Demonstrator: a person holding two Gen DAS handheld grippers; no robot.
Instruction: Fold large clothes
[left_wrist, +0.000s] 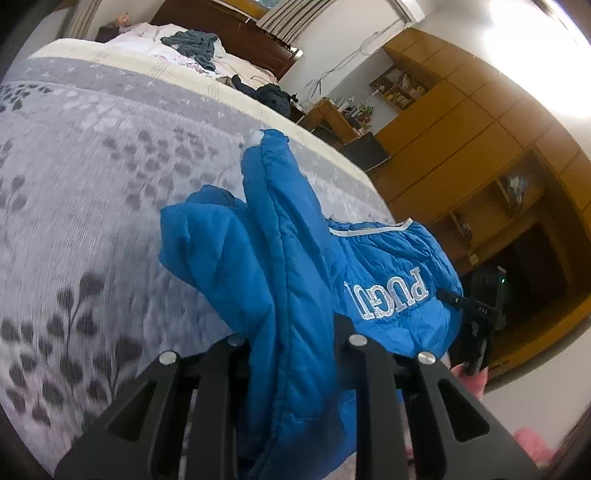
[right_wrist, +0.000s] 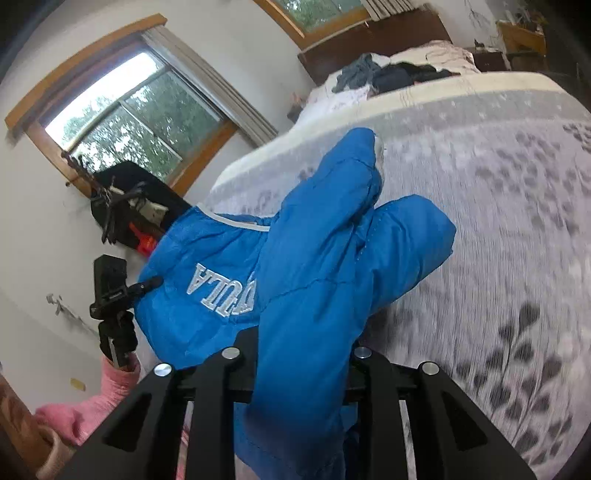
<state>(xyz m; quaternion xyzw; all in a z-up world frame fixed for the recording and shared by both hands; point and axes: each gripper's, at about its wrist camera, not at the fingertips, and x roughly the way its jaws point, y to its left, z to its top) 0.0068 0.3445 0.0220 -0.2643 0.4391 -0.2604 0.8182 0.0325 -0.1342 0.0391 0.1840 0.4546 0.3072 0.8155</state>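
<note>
The blue padded jacket (left_wrist: 295, 266) is held up above the bed (left_wrist: 92, 192), gathered into bunched folds, with both tools gripping it from the near edge. In the left wrist view, the left tool (left_wrist: 291, 343) is closed on a thick ridge of the blue fabric, which rises between its two black fingers and runs away toward a cuff with a pale lining. To the right of that ridge, the back panel shows white embroidered letters (upside down from here) and a white-trimmed hem.

In the right wrist view, the right tool (right_wrist: 295, 354) is likewise clamped on a fold of the jacket (right_wrist: 317, 266), the fabric filling the gap between its fingers. A sleeve points away over the grey leaf-patterned bedspread (right_wrist: 498, 221). At the left of this view the other tool (right_wrist: 110, 291) appears side-on, held by a hand in a pink sleeve (right_wrist: 107, 387).

Further up the bed lie some dark clothes (left_wrist: 195, 44) on a pale floral sheet. Wooden cupboards (left_wrist: 461, 129) line the wall beyond the bed, and a window (right_wrist: 122, 107) shows in the right view.
</note>
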